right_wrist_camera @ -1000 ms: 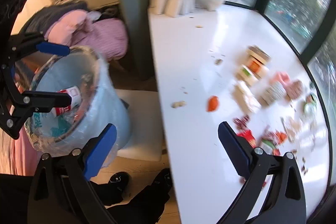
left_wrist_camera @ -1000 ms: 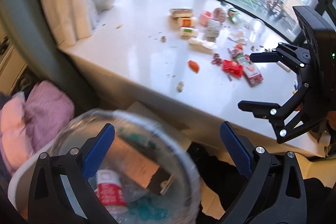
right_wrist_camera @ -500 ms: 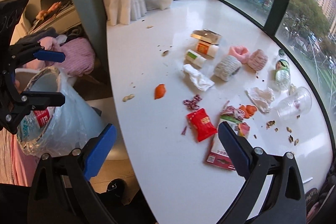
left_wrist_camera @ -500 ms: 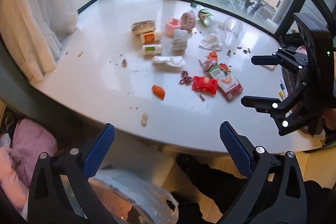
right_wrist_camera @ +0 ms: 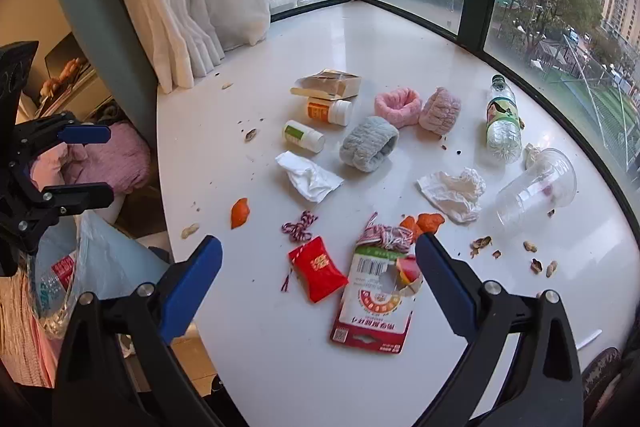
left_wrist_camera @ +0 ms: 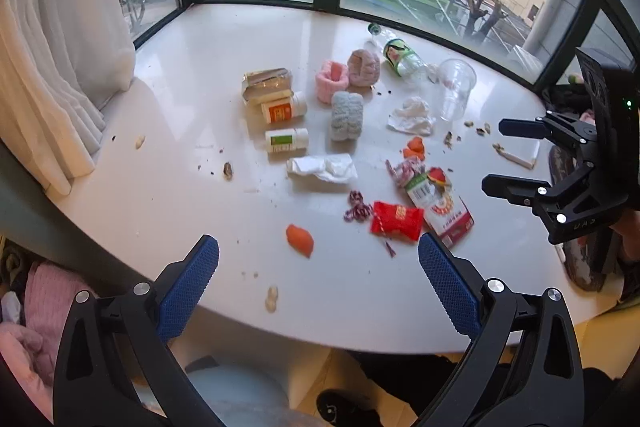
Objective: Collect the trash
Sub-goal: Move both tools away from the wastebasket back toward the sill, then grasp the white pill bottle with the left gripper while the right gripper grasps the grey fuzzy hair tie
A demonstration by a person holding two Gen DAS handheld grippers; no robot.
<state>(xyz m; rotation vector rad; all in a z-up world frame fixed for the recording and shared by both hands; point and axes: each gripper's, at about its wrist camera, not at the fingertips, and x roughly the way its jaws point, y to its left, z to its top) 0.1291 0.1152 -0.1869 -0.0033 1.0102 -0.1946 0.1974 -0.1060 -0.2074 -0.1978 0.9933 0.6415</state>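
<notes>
Both hand-held grippers hang empty over a littered white bench point(right_wrist_camera: 360, 39) by a bay window. The left hand-held gripper point(left_wrist_camera: 318, 277) has its blue pads spread wide above the near edge; the right hand-held gripper point(right_wrist_camera: 318, 277) is likewise agape, poised over a red candy wrapper point(right_wrist_camera: 318, 273) and a torn red-and-white packet point(right_wrist_camera: 374, 307), which lie just beside each other near the front of the bench. Farther back lie crumpled tissues point(right_wrist_camera: 308, 177), a toppled clear plastic cup point(right_wrist_camera: 536, 189), a plastic bottle point(right_wrist_camera: 502, 121), bits of orange peel point(right_wrist_camera: 240, 213) and scattered nut shells point(right_wrist_camera: 480, 243). The wrapper and packet look feather-light, thin and slick, likely to skid or crumple; a pinch across a raised, puckered edge seems the surest hold. The cup looks flimsy and best taken at its rim. A second ago the left hand-held gripper was over the lined trash bin point(right_wrist_camera: 60, 275); it has since swung up to face the bench, and the right one has turned from the bench's side to hover squarely over the red wrapper.
</notes>
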